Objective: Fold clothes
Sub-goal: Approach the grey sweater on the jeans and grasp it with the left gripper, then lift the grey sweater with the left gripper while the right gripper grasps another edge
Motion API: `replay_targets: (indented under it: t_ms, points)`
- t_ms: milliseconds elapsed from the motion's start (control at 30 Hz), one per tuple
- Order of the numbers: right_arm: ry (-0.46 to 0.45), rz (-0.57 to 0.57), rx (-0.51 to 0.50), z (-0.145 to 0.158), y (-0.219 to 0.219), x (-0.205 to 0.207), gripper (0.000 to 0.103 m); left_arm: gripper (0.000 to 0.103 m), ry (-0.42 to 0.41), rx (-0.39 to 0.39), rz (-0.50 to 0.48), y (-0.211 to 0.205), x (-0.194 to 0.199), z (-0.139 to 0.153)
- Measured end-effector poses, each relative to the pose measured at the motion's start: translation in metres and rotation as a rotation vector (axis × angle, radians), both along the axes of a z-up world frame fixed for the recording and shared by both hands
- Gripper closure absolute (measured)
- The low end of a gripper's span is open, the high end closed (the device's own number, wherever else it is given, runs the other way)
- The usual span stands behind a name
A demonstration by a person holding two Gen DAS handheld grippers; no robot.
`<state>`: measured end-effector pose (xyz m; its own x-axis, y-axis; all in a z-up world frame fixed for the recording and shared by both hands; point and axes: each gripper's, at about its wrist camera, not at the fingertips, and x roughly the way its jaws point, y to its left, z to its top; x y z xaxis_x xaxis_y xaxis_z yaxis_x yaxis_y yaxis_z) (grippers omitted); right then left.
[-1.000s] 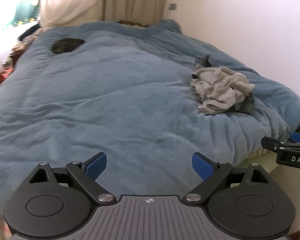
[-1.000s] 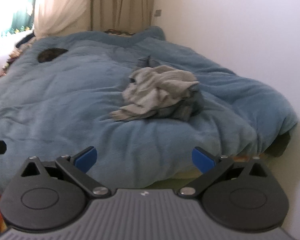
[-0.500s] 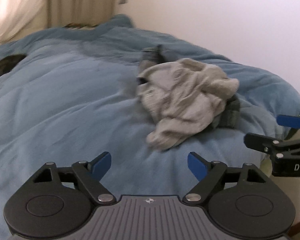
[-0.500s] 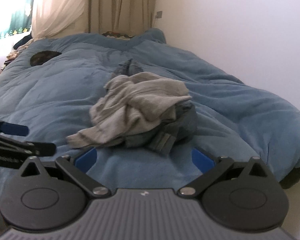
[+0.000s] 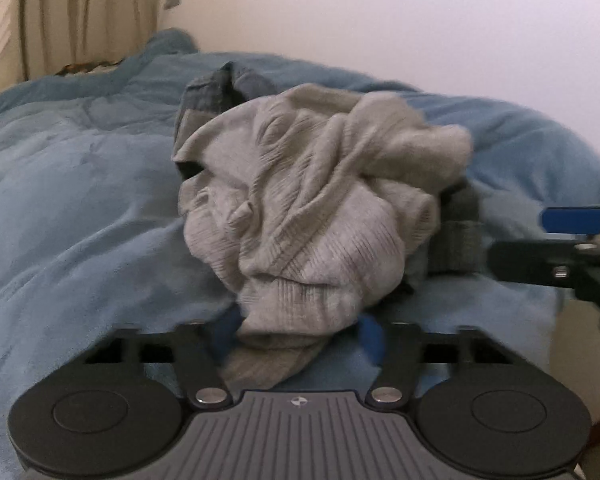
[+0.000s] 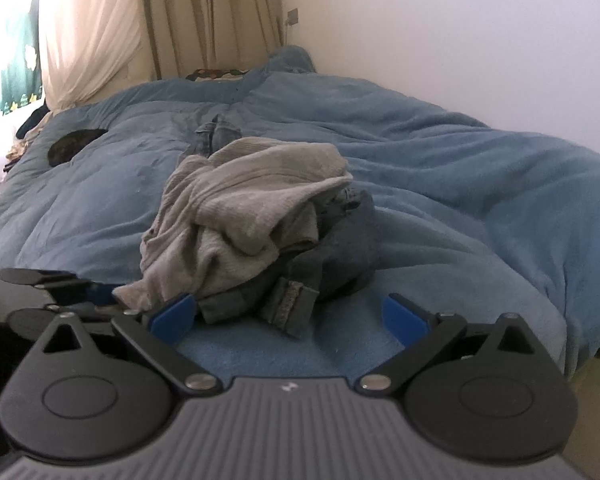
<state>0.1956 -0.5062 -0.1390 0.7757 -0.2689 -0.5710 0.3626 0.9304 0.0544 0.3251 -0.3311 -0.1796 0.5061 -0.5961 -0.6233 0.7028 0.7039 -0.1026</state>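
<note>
A crumpled grey knit garment (image 5: 312, 208) lies in a heap on top of blue denim jeans (image 6: 324, 256) on the blue bedspread (image 5: 80, 200). My left gripper (image 5: 298, 330) is open, with the garment's lower hem lying between its blue pads. My right gripper (image 6: 290, 316) is open just in front of the heap (image 6: 244, 208), its pads either side of the jeans' cuff. The right gripper shows at the right edge of the left wrist view (image 5: 556, 248). The left gripper shows at the left edge of the right wrist view (image 6: 56, 284).
A white wall (image 6: 460, 40) runs along the bed's right side. Beige curtains (image 6: 204, 16) hang behind the bed's head. A dark item (image 6: 74, 146) lies on the far left of the bedspread. The bed's right edge (image 6: 572, 344) drops off near my right gripper.
Both grippers have moved in toward the clothes heap. The left gripper's jaws have narrowed around the grey garment's hem. The right gripper now reaches the jeans' cuff.
</note>
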Motion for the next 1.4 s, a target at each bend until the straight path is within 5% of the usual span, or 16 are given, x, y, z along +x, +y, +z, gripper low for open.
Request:
replay_targets:
  t_ms: [100, 233, 533, 800, 1167, 1333, 1400]
  points:
    - [0.001, 0.004, -0.004, 0.0, 0.004, 0.001, 0.004, 0.082, 0.042, -0.081, 0.053, 0.018, 0.006, 0.008]
    - [0.008, 0.017, -0.01, 0.0, 0.015, 0.001, 0.004, 0.084, -0.022, -0.076, 0.167, 0.047, -0.001, 0.023]
    - [-0.006, 0.101, -0.018, 0.014, 0.072, -0.001, 0.004, 0.086, 0.034, -0.159, 0.354, 0.154, -0.022, 0.052]
    - [-0.022, 0.223, -0.007, 0.026, 0.158, 0.005, 0.004, 0.086, -0.026, -0.127, 0.475, 0.257, -0.078, 0.065]
    - [0.086, 0.497, 0.097, 0.001, 0.307, 0.008, 0.004, 0.086, 0.047, -0.126, 0.745, 0.407, -0.134, 0.052]
    - [0.144, 0.59, 0.075, -0.01, 0.358, 0.01, 0.004, 0.082, 0.17, -0.124, 0.772, 0.432, -0.138, 0.029]
    - [0.149, 0.604, 0.078, -0.012, 0.37, 0.011, 0.004, 0.08, 0.161, -0.11, 0.773, 0.433, -0.142, 0.028]
